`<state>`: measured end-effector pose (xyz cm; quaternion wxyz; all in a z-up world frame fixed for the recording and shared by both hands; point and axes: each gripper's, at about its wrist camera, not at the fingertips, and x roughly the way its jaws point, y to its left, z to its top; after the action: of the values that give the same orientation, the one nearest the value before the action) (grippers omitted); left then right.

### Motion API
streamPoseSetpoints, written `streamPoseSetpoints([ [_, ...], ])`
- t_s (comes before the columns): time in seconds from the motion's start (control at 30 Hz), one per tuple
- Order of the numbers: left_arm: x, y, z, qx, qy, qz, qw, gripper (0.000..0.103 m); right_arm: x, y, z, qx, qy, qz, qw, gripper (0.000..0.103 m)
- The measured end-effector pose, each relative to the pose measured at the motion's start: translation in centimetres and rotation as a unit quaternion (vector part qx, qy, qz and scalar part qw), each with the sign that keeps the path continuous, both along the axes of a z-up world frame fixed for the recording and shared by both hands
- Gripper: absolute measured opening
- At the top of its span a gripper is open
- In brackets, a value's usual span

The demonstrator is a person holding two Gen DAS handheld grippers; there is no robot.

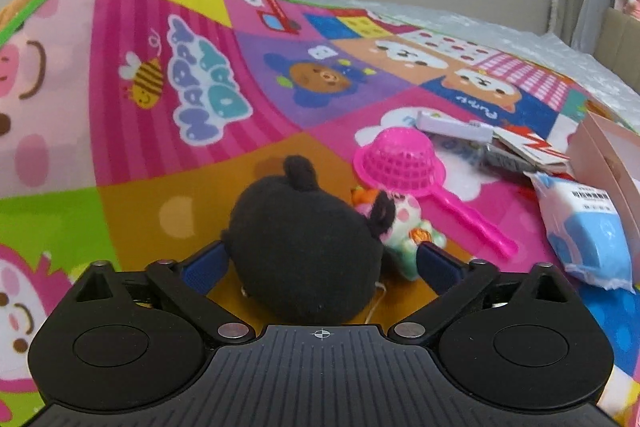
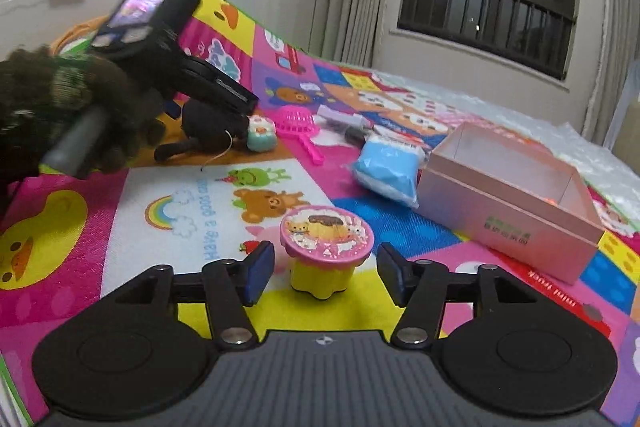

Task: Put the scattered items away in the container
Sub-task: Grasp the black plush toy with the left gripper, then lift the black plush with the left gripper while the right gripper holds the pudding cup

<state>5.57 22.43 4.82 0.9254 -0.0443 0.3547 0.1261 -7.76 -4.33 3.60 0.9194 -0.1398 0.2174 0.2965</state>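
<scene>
My left gripper [image 1: 320,259] is open with its blue pads on either side of a black plush toy [image 1: 304,243] lying on the play mat; the pads do not press into it. The plush also shows in the right wrist view [image 2: 208,131] under the left gripper [image 2: 224,95]. My right gripper [image 2: 324,275] is open around a small yellow cup with a pink cartoon lid [image 2: 326,247], with gaps on both sides. The pink cardboard box [image 2: 508,203] stands open to the right; its edge shows in the left wrist view [image 1: 608,155].
A small pastel figure [image 1: 408,239], a pink toy strainer [image 1: 400,163], a blue-and-white packet [image 1: 588,227], a white stick [image 1: 452,123] and cards [image 1: 520,151] lie on the colourful mat [image 1: 200,75]. A wall, curtains and a barred window are behind.
</scene>
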Motion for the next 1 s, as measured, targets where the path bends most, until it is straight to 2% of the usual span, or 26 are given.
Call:
streamPoseSetpoints([
  [0.03, 0.1, -0.1, 0.1, 0.01, 0.0, 0.005, 0.9999, 0.077, -0.1, -0.1, 0.1, 0.001, -0.002, 0.0, 1.0, 0.061],
  [0.17, -0.6, 0.5, 0.7, 0.002, -0.002, -0.004, 1.0, 0.074, -0.1, -0.4, 0.0, 0.002, 0.001, -0.005, 1.0, 0.062],
  [0.27, -3.3, 0.0, 2.4, -0.001, -0.029, -0.014, 0.9995, 0.074, -0.4, -0.6, 0.1, 0.002, -0.001, -0.006, 1.0, 0.063],
  [0.37, -7.2, -1.7, 4.6, -0.026, -0.063, -0.056, 0.9961, 0.074, -0.7, -0.7, 0.0, 0.001, -0.002, -0.011, 1.0, 0.065],
  [0.5, -13.1, -5.2, 6.0, -0.036, -0.091, -0.135, 0.986, 0.074, -0.6, -0.8, 0.2, -0.002, -0.005, -0.024, 1.0, 0.066],
  [0.6, -16.7, -7.3, 5.1, -0.039, -0.086, -0.174, 0.9803, 0.074, -0.5, -1.0, 0.4, 0.002, -0.003, -0.026, 1.0, 0.067],
  [0.8, -19.4, -9.8, 1.0, -0.029, -0.032, -0.197, 0.9795, 0.075, 0.3, -1.0, 1.1, 0.026, 0.015, -0.028, 0.999, 0.067],
  [0.9, -20.0, -10.4, 0.4, -0.003, -0.037, -0.205, 0.978, 0.077, 1.4, -1.1, 1.7, 0.05, 0.037, -0.032, 0.998, 0.067],
  [1.0, -20.3, -10.7, 0.5, -0.007, -0.043, -0.216, 0.9754, 0.081, 1.8, -0.5, 1.6, 0.045, 0.036, -0.034, 0.998, 0.067],
])
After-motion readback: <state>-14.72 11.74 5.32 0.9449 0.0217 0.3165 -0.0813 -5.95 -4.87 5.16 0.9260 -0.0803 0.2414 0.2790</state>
